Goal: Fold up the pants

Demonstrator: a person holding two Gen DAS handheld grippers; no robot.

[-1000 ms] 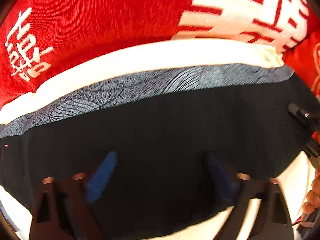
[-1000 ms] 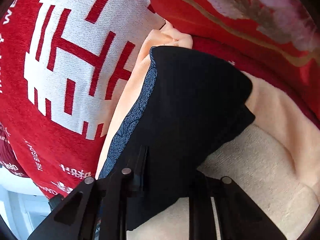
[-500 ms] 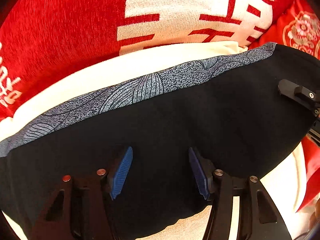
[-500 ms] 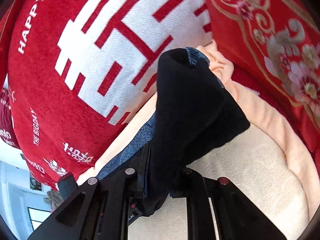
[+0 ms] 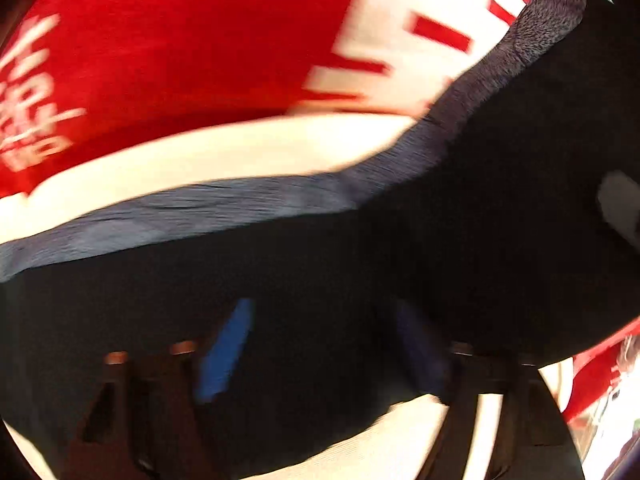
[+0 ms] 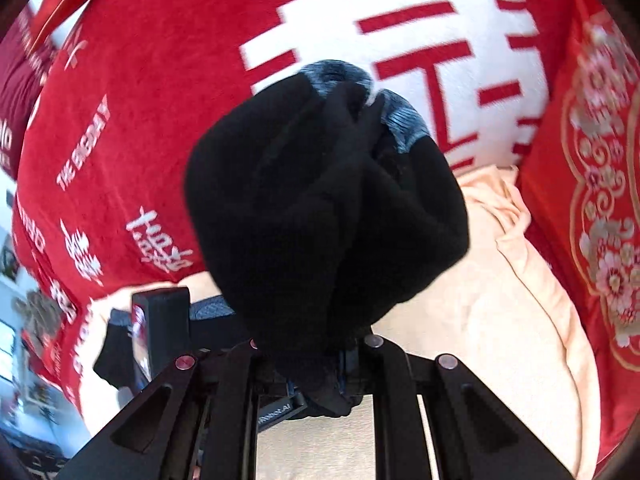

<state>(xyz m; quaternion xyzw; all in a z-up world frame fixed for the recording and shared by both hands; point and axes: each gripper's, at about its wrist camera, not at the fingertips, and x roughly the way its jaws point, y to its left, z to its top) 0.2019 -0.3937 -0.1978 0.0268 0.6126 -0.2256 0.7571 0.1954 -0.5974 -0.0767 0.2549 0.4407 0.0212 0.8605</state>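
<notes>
Black cloth fills the lower half of the left wrist view: the pants [image 5: 360, 272] lie spread on a cream blanket [image 5: 224, 152], with their grey patterned waistband [image 5: 192, 208] along the far edge. The left tool [image 5: 320, 344] hovers over the dark fabric with its jaws opening; the cloth lies under and between the blue pads [image 5: 224, 352], which stand apart and do not pinch it. Toward the right of that view the pants rise off the blanket in a steep fold. This whole picture is smeared by motion, so the waistband's pattern and the far pad are hard to read, and whether the pads touch the fabric cannot be told.

In the right wrist view, the right tool [image 6: 316, 364] is clamped tight on a bunched corner of the pants [image 6: 320, 208], which stands up in front of the camera as a dark lump with a bit of grey waistband [image 6: 400, 120] at its top. The bundle hides the fingertips of that tool. Behind it stands a red cushion [image 6: 160, 80] with large white characters, and a red embroidered cushion [image 6: 592, 200] on the right. The black body of the left tool [image 6: 160, 320] shows at lower left, partly cut off by the pants.
</notes>
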